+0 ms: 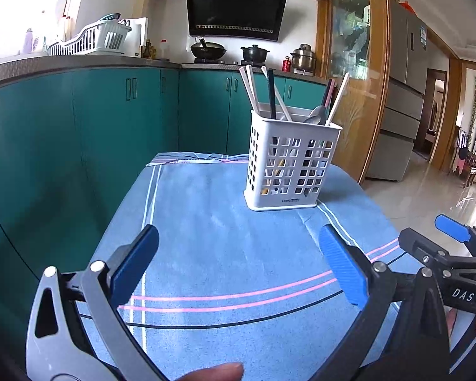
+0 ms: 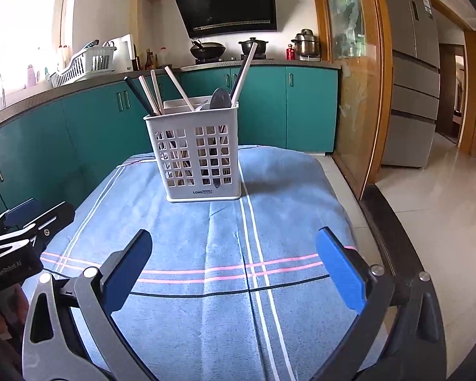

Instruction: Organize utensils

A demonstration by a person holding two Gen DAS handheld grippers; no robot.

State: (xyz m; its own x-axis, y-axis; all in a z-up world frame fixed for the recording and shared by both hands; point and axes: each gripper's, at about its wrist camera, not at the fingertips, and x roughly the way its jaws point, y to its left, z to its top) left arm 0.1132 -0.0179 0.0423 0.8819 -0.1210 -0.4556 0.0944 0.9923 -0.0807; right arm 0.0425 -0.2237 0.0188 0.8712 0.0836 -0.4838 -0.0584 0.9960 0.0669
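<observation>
White utensil caddy (image 2: 193,155) w/ square-hole grid walls. White chopsticks (image 2: 155,95) + one black chopstick (image 1: 272,95), grey metal spoon (image 2: 220,98). Tablecloth (image 2: 206,238) on surface: light blue, white, pink & dark stripes crossing. Claw pads (image 1: 342,270) blue, frames grey/black. Cabinets (image 1: 111,111) teal.

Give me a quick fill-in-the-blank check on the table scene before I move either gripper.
1. The chopsticks and spoon stand in a white ____ caddy.
2. The caddy rests on a ____ striped cloth.
3. The left gripper and right gripper both have jaws ____.
4. Between either gripper's fingers there is ____.

Missing words: slotted; blue; open; nothing
</observation>
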